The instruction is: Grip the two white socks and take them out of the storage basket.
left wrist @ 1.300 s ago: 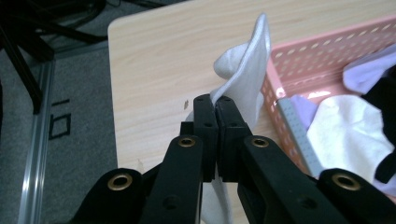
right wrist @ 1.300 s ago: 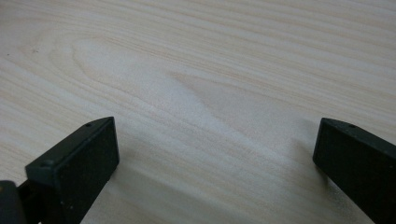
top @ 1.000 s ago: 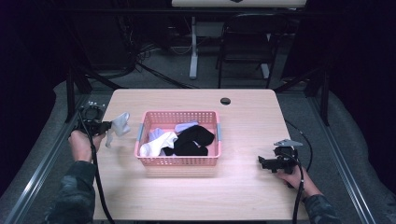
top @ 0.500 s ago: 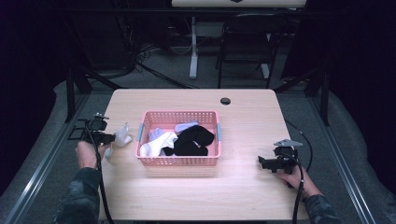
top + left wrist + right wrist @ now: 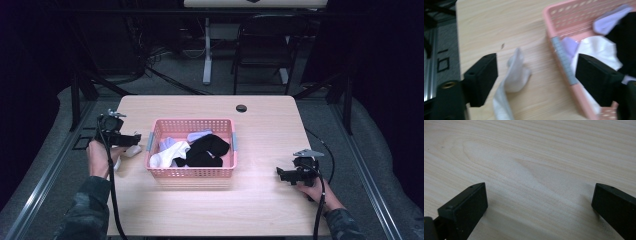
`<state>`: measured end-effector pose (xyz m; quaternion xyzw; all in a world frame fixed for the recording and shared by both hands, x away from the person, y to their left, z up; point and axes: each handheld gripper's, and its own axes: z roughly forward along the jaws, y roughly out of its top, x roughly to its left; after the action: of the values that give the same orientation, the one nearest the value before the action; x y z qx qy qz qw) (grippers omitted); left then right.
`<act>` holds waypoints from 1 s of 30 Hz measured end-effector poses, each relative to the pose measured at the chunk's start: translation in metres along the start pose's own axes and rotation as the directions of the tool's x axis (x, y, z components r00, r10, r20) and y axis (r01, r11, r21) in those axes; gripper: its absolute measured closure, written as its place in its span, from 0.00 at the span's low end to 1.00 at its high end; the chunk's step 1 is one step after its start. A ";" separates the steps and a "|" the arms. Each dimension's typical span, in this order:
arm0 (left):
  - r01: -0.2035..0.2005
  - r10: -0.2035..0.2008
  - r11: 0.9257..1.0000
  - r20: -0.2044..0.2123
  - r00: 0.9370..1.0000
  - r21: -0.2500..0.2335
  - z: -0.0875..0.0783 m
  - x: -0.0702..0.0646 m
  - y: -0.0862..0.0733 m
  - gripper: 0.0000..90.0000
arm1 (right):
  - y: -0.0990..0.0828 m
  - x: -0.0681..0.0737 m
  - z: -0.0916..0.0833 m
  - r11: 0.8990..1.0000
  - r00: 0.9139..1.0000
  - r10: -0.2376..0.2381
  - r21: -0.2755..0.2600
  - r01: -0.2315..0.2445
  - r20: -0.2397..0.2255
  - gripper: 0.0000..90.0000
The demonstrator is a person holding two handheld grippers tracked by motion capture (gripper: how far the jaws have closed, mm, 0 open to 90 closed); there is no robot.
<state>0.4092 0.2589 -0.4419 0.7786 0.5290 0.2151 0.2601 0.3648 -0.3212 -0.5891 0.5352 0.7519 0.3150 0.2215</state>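
Note:
A pink mesh basket (image 5: 192, 172) stands mid-table and holds a white sock (image 5: 167, 155), a black sock (image 5: 205, 150) and a lilac one (image 5: 197, 135). Another white sock (image 5: 132, 150) lies crumpled on the wood just left of the basket. My left gripper (image 5: 136, 137) hovers over it; its jaws have just been opening and now stand wide. In the left gripper view the loose sock (image 5: 515, 75) lies on the table below my left gripper (image 5: 537, 67), untouched by the pads, with the basket's rim (image 5: 549, 22) beside it. My right gripper (image 5: 280, 173) rests at the right, open, over bare wood (image 5: 539, 195).
A black round grommet (image 5: 241, 108) sits near the table's far edge. Beyond the table stand a dark chair (image 5: 262, 55) and a white desk leg (image 5: 207, 50). A metal rail (image 5: 45, 175) runs along the floor at the left.
The left gripper held the white sock up beside the basket, then opened. The sock now lies on the table, and the left hand has shifted toward the basket. The right hand stayed put.

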 end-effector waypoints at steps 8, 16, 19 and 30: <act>-0.076 0.076 0.997 0.059 0.995 -0.006 0.009 -0.035 0.018 0.09 | 0.000 0.000 0.000 1.000 1.000 0.001 -0.001 -0.001 -0.003 0.00; -0.119 0.113 0.992 0.125 0.986 0.039 0.030 -0.061 0.022 0.03 | 0.000 0.000 0.000 1.000 1.000 0.000 0.000 0.000 0.000 0.00; -0.148 0.138 0.987 0.149 0.979 0.055 0.038 -0.071 0.022 0.07 | 0.000 0.000 0.000 1.000 1.000 0.001 -0.001 -0.001 -0.001 0.00; -0.216 0.171 0.957 0.226 0.959 0.193 0.078 -0.099 0.013 0.24 | 0.000 0.000 0.000 1.000 1.000 0.001 0.000 -0.001 -0.001 0.00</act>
<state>0.4311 0.1482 -0.4997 0.8686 0.4401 0.0989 0.2053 0.3648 -0.3212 -0.5891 0.5352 0.7518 0.3154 0.2211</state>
